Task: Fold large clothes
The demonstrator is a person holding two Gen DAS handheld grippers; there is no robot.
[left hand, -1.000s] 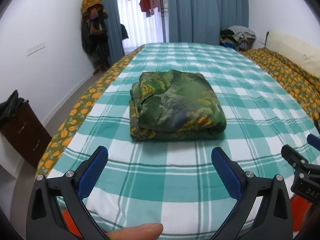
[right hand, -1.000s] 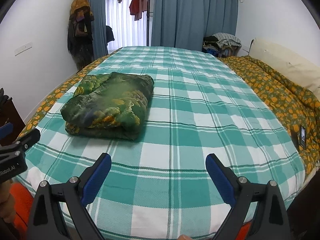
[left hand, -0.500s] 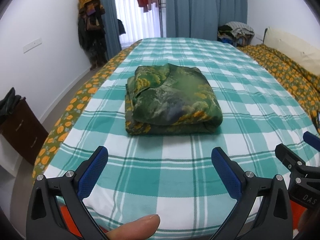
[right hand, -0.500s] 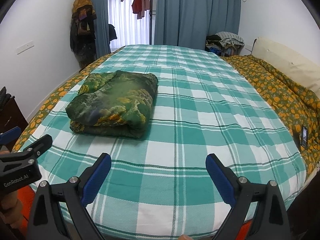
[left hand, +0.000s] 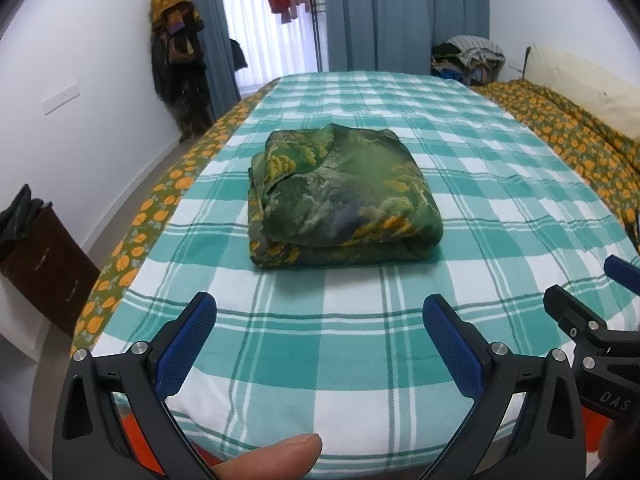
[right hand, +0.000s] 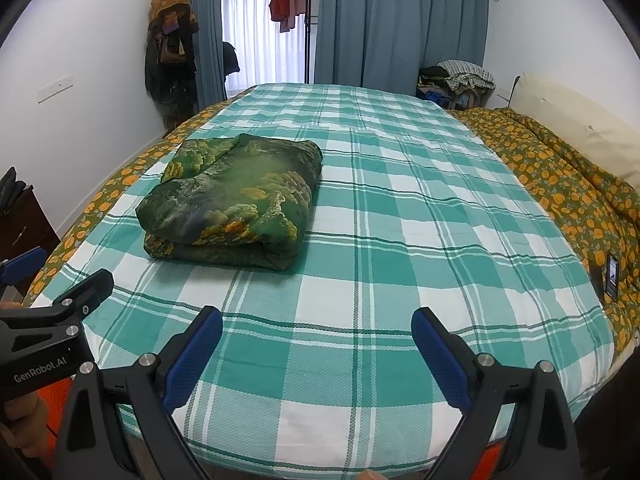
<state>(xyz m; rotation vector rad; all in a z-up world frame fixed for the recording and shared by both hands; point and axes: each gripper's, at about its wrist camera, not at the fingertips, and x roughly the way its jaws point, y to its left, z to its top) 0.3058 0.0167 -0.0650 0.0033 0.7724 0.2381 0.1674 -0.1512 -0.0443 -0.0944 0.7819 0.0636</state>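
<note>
A green garment with yellow floral print (left hand: 340,196) lies folded into a thick rectangular bundle on the teal-and-white checked bed (left hand: 460,152); it also shows in the right wrist view (right hand: 236,200), left of centre. My left gripper (left hand: 320,320) is open and empty, held near the bed's front edge, well short of the bundle. My right gripper (right hand: 316,332) is open and empty, also at the front edge, to the right of the bundle. Each gripper shows at the edge of the other's view.
An orange-flowered quilt (right hand: 568,172) and a cream pillow (right hand: 572,120) lie along the bed's right side, with a phone (right hand: 612,274) on the quilt. A dark wooden cabinet (left hand: 40,268) stands at the left. Clothes hang on the wall (left hand: 176,44) and pile at the back right (right hand: 456,80).
Both grippers have drawn back and risen slightly from the bed, so the folded bundle looks farther away. Both stay open. The bundle has not moved.
</note>
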